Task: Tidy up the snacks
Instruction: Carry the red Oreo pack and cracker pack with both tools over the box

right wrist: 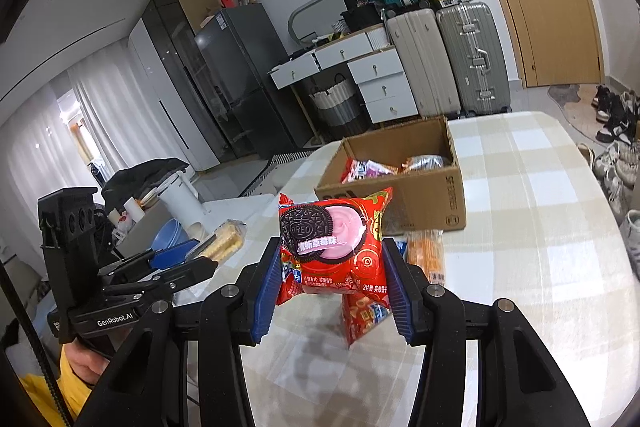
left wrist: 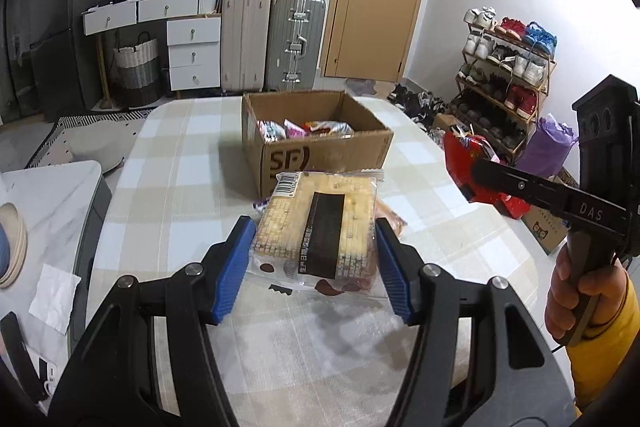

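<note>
Showing only in right view: orange packet (right wrist: 430,255) near box (right wrist: 424,199).

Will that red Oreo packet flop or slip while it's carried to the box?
The red foil Oreo packet probably flops: a joined second pouch dangles below the right claw. Its glossy film looks slippery. It seems puffy and light, so the cookies could crack if squeezed.

A checked-cloth table (left wrist: 180,155) carries an open cardboard box (left wrist: 320,151) and an orange snack packet (right wrist: 430,255).
</note>
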`<state>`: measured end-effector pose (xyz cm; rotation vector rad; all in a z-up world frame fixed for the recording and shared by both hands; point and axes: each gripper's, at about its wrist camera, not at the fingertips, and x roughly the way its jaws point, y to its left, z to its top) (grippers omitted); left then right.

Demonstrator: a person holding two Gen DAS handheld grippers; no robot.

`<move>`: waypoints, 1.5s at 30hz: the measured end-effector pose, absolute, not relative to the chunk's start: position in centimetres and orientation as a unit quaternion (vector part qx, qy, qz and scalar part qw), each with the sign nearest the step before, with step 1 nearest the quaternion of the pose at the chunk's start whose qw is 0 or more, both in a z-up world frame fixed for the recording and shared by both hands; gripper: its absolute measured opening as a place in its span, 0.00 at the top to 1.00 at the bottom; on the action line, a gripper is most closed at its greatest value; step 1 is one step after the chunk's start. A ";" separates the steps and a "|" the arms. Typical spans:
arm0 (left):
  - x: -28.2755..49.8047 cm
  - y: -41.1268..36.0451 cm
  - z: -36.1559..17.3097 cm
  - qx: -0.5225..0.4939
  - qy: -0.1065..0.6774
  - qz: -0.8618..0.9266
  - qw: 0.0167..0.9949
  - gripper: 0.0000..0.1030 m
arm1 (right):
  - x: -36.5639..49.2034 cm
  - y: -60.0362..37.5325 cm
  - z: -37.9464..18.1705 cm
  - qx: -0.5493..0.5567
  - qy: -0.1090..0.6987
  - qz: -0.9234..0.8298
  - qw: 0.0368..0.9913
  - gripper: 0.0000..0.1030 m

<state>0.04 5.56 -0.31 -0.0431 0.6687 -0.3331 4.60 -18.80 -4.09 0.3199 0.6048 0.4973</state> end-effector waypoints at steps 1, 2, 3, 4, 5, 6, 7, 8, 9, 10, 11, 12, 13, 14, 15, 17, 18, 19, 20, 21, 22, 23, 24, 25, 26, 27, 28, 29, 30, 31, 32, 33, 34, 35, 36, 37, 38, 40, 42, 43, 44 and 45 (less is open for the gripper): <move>0.1 5.6 0.0 -0.022 0.325 -0.163 0.931 0.44 | 4.6 -18.8 -3.8 0.154 0.291 0.241 0.913 0.53; 0.1 5.6 0.3 -0.020 0.323 -0.163 0.932 0.44 | 4.8 -18.8 -3.7 0.153 0.290 0.241 0.913 0.53; 0.1 5.5 0.7 -0.017 0.321 -0.164 0.933 0.44 | 5.0 -18.9 -3.4 0.151 0.289 0.241 0.914 0.53; 0.2 5.4 1.0 -0.014 0.319 -0.165 0.933 0.44 | 5.1 -18.9 -3.2 0.150 0.288 0.241 0.915 0.53; 0.2 5.3 1.4 -0.011 0.315 -0.166 0.934 0.44 | 5.3 -19.0 -2.9 0.148 0.286 0.242 0.915 0.53; 0.3 5.1 1.8 -0.008 0.312 -0.168 0.935 0.44 | 5.4 -18.9 -2.5 0.146 0.284 0.242 0.916 0.53; 0.4 5.0 2.2 -0.006 0.308 -0.169 0.936 0.44 | 5.6 -18.9 -2.3 0.145 0.281 0.243 0.917 0.53; 0.4 5.0 2.5 -0.006 0.305 -0.170 0.937 0.44 | 5.7 -18.9 -1.9 0.144 0.279 0.243 0.918 0.53; 0.5 5.0 2.8 -0.007 0.304 -0.172 0.937 0.44 | 6.0 -18.9 -1.5 0.141 0.276 0.244 0.919 0.53; 0.9 4.8 3.2 -0.011 0.302 -0.175 0.937 0.44 | 6.1 -18.9 -1.3 0.140 0.273 0.245 0.920 0.53; 1.1 4.9 3.5 -0.014 0.301 -0.179 0.937 0.44 | 6.3 -18.9 -1.0 0.139 0.271 0.245 0.921 0.53; 1.3 4.8 3.8 -0.018 0.300 -0.183 0.936 0.44 | 6.5 -19.0 -0.6 0.138 0.268 0.246 0.921 0.53; 1.5 4.9 4.1 -0.024 0.299 -0.186 0.936 0.44 | 6.7 -19.0 -0.4 0.137 0.265 0.246 0.922 0.53; 1.7 4.9 4.4 -0.026 0.299 -0.188 0.935 0.44 | 6.9 -19.1 -0.1 0.136 0.263 0.247 0.923 0.53; 2.0 4.9 4.7 -0.029 0.298 -0.189 0.935 0.44 | 7.2 -19.2 0.2 0.135 0.261 0.247 0.923 0.53; 2.3 4.8 5.3 -0.030 0.291 -0.187 0.938 0.44 | 7.7 -19.3 0.6 0.134 0.259 0.247 0.924 0.53; 2.6 4.5 5.6 -0.029 0.289 -0.188 0.938 0.44 | 7.9 -19.4 0.8 0.135 0.258 0.248 0.924 0.53; 2.7 4.3 5.8 -0.029 0.287 -0.189 0.939 0.44 | 8.2 -19.5 1.0 0.135 0.257 0.249 0.924 0.53; 3.2 4.1 6.2 -0.029 0.284 -0.190 0.939 0.44 | 8.4 -19.5 1.1 0.135 0.256 0.249 0.924 0.53; 3.4 3.9 6.3 -0.028 0.283 -0.191 0.939 0.44 | 8.7 -19.6 1.3 0.136 0.255 0.249 0.924 0.53; 3.8 3.8 6.4 -0.029 0.283 -0.192 0.939 0.44 | 8.9 -19.6 1.4 0.136 0.254 0.250 0.924 0.53; 4.2 3.8 6.6 -0.032 0.282 -0.194 0.939 0.44 | 9.2 -19.7 1.6 0.136 0.254 0.250 0.924 0.53; 4.6 3.8 6.7 -0.034 0.283 -0.196 0.938 0.44 | 9.5 -19.7 1.8 0.136 0.254 0.250 0.924 0.53; 5.2 3.7 6.7 -0.039 0.286 -0.199 0.936 0.44 | 10.0 -19.7 2.0 0.135 0.254 0.251 0.924 0.53; 5.9 3.8 6.8 -0.049 0.290 -0.204 0.934 0.44 | 10.3 -19.7 2.1 0.135 0.254 0.251 0.924 0.53; 6.6 3.8 6.8 -0.055 0.294 -0.206 0.932 0.44 | 10.7 -19.7 2.4 0.133 0.253 0.252 0.925 0.53; 7.6 3.8 6.8 -0.060 0.297 -0.206 0.930 0.44 | 11.1 -19.6 2.5 0.132 0.252 0.253 0.925 0.53; 8.2 3.9 6.6 -0.064 0.299 -0.204 0.930 0.44 | 11.6 -19.6 2.7 0.131 0.252 0.254 0.925 0.53; 8.7 3.9 6.5 -0.068 0.301 -0.203 0.929 0.44 | 12.0 -19.5 2.9 0.129 0.251 0.255 0.925 0.53; 9.3 3.9 6.4 -0.071 0.303 -0.203 0.928 0.44 | 12.3 -19.4 3.1 0.127 0.250 0.256 0.925 0.53; 10.0 3.9 6.3 -0.075 0.306 -0.202 0.927 0.44 | 12.6 -19.3 3.1 0.125 0.249 0.256 0.925 0.53; 11.1 3.8 6.2 -0.075 0.307 -0.199 0.928 0.44 | 13.2 -19.2 3.2 0.124 0.249 0.257 0.926 0.53; 11.6 3.6 6.2 -0.073 0.308 -0.198 0.928 0.44 | 13.7 -19.2 3.3 0.123 0.250 0.258 0.925 0.53; 12.3 3.5 6.2 -0.073 0.309 -0.196 0.928 0.44 | 14.3 -19.1 3.4 0.122 0.251 0.258 0.925 0.53; 12.8 3.4 6.2 -0.071 0.309 -0.195 0.928 0.44 | 14.9 -19.0 3.5 0.121 0.253 0.259 0.924 0.53; 13.5 3.2 6.1 -0.068 0.309 -0.193 0.929 0.44 | 15.4 -18.9 3.5 0.120 0.255 0.259 0.924 0.53; 14.4 3.1 6.2 -0.066 0.309 -0.191 0.929 0.44 | 15.9 -18.8 3.5 0.120 0.256 0.259 0.924 0.53; 15.6 2.8 6.1 -0.064 0.312 -0.191 0.928 0.44 | 17.3 -18.7 3.5 0.118 0.261 0.259 0.922 0.53; 17.3 2.4 6.1 -0.063 0.317 -0.189 0.927 0.44 | 18.6 -18.5 3.4 0.117 0.267 0.258 0.921 0.53; 18.1 2.3 5.9 -0.063 0.319 -0.189 0.926 0.44 | 19.2 -18.4 3.3 0.117 0.270 0.257 0.921 0.53; 18.9 2.2 5.8 -0.062 0.321 -0.189 0.926 0.44 | 19.7 -18.3 3.3 0.116 0.271 0.257 0.920 0.53; 19.5 2.1 5.7 -0.061 0.323 -0.188 0.926 0.44 | 20.6 -18.2 3.3 0.114 0.274 0.257 0.920 0.53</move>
